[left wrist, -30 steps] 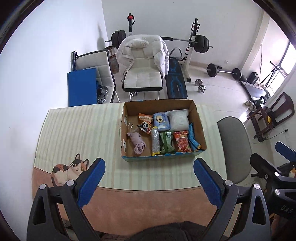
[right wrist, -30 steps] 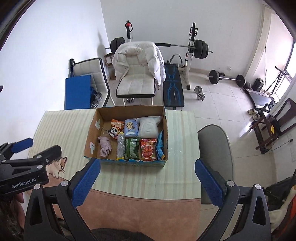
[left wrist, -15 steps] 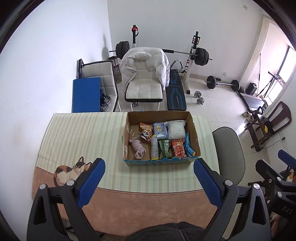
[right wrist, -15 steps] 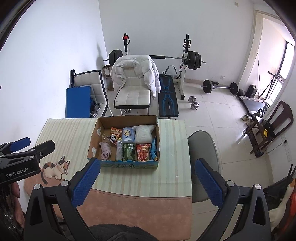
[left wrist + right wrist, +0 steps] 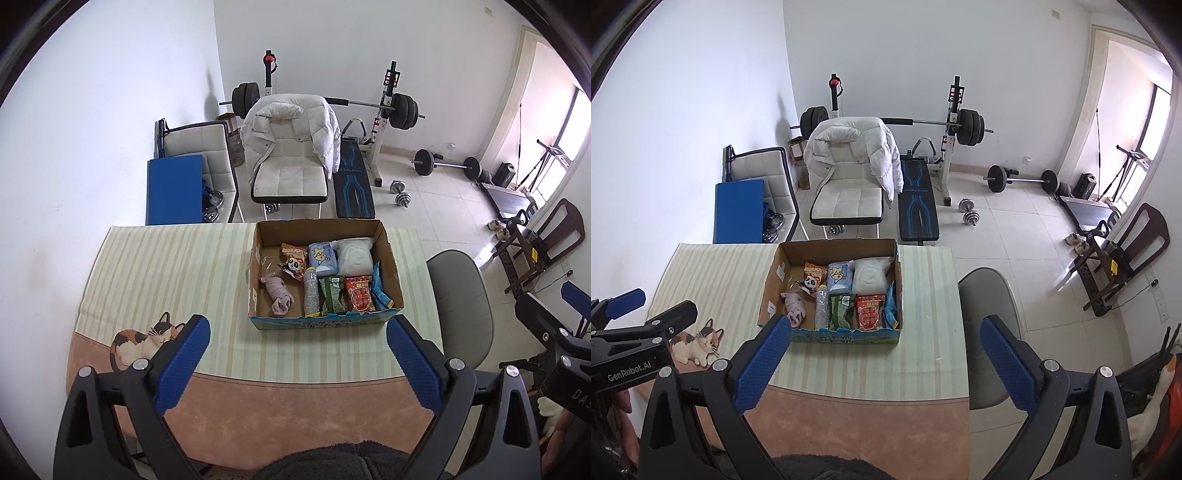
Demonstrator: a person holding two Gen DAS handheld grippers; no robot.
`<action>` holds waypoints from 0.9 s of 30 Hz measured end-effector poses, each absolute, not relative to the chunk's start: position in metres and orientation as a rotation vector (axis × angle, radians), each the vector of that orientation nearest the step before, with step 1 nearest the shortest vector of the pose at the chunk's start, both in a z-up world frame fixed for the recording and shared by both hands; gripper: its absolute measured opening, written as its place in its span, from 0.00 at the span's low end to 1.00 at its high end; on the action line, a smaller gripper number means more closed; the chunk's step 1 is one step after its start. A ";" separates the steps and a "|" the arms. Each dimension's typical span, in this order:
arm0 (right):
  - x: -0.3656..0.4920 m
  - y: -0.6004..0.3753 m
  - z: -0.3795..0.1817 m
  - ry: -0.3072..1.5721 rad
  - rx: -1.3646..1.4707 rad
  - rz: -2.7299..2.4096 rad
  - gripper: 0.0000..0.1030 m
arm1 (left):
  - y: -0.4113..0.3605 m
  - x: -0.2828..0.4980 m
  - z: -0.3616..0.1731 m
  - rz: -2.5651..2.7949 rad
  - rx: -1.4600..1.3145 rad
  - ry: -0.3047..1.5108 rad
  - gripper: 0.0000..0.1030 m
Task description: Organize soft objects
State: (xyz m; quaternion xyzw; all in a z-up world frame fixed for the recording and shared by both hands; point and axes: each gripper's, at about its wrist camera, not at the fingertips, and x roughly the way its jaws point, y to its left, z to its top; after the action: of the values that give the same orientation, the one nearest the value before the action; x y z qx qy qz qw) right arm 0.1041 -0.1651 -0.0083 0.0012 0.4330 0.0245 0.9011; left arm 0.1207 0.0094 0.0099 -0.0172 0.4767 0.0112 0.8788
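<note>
Fingers: both grippers splayed wide, nothing between the blue pads.
Left gripper (image 5: pixel 297 354): held high above the near table edge, aimed down at the cardboard box (image 5: pixel 325 320).
Right gripper (image 5: pixel 884 354): same height, beside it, over the table's right end.
Soft objects: inside the box on the striped tablecloth (image 5: pixel 166 266); a pink rolled cloth (image 5: pixel 279 295) lies left, snack packets (image 5: pixel 357 293) right.
Left view only: the right gripper's tip at the far right edge.
Right view only: the left gripper's "GenRobot.AI" body and a hand (image 5: pixel 622 402) gripping it.
</note>
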 end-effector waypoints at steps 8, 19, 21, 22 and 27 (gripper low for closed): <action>0.108 -0.165 -0.007 0.887 -0.003 0.043 1.00 | 0.009 0.121 0.014 0.026 -0.036 0.976 0.95; 0.107 -0.167 -0.005 0.878 -0.004 0.030 1.00 | 0.010 0.121 0.015 0.031 -0.035 0.973 1.00; 0.107 -0.166 -0.005 0.878 -0.006 0.031 1.00 | 0.011 0.121 0.014 0.031 -0.032 0.979 1.00; 0.107 -0.167 -0.005 0.878 -0.004 0.031 1.00 | 0.010 0.121 0.014 0.029 -0.031 0.980 1.00; 0.108 -0.168 -0.005 0.880 -0.007 0.034 1.00 | 0.012 0.120 0.014 0.032 -0.034 0.982 1.00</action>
State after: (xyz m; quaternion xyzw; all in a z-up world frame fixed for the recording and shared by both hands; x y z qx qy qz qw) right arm 0.1078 -0.1676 -0.0048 -0.0033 0.4259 0.0165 0.9046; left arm 0.1198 0.0116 0.0140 -0.0161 0.4714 0.0156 0.8817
